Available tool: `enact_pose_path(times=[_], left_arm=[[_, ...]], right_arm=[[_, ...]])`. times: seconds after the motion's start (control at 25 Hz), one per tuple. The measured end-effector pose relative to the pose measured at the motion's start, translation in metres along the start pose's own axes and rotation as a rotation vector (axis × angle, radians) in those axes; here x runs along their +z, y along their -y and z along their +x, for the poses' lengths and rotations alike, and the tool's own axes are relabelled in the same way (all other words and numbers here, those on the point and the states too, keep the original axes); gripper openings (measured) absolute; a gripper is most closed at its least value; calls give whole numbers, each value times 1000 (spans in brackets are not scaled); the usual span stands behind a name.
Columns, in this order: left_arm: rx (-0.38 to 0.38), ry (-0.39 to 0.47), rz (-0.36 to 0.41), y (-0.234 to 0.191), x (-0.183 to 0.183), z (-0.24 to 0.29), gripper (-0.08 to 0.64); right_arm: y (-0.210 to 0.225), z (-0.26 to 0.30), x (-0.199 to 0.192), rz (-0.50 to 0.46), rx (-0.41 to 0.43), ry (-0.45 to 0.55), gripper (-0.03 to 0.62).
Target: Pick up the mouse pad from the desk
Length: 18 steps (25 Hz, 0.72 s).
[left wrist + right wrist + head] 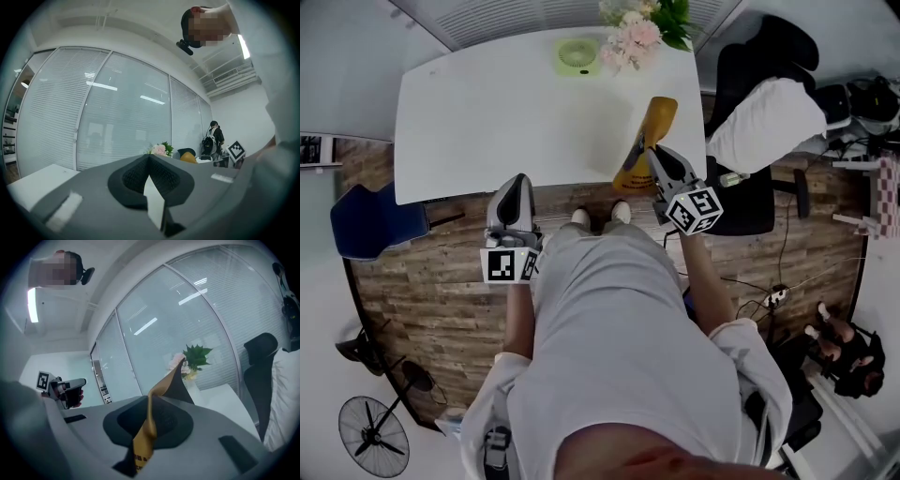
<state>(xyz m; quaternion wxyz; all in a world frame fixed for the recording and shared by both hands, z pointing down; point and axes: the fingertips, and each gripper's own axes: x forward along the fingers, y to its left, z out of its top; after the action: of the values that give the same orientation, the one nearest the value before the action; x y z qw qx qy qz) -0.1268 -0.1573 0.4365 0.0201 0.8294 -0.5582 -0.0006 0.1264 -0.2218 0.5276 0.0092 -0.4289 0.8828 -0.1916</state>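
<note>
The mouse pad (649,139), orange-yellow on top and black underneath, hangs bent above the right part of the white desk (487,112). My right gripper (654,156) is shut on its near edge. In the right gripper view the mouse pad (146,427) runs up from between the pads and curls over at the top. My left gripper (520,180) hovers at the desk's front edge, to the left of the pad. Its jaws meet at the tips with nothing held, as the left gripper view shows (149,157).
A small green fan (578,54) and a bunch of flowers (636,33) stand at the desk's far edge. A black chair with a white pillow (767,120) is right of the desk, and a blue chair (375,220) left. A floor fan (373,436) stands behind me.
</note>
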Motion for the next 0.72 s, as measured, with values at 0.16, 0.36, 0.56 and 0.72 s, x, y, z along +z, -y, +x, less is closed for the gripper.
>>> enact_pose_path(times=[0.16, 0.36, 0.56, 0.72], left_arm=[[-15, -18, 16, 7, 0, 8, -6], [-36, -22, 24, 20, 6, 19, -6], [-53, 9, 34, 35, 25, 38, -6], [-53, 46, 38, 45, 46, 52, -6]], right_arm=[[-3, -14, 38, -53, 2, 87, 32], [-15, -31, 86, -132, 8, 172, 32], [-31, -46, 131, -240, 27, 254, 33], [-46, -59, 164, -338, 42, 315, 33]])
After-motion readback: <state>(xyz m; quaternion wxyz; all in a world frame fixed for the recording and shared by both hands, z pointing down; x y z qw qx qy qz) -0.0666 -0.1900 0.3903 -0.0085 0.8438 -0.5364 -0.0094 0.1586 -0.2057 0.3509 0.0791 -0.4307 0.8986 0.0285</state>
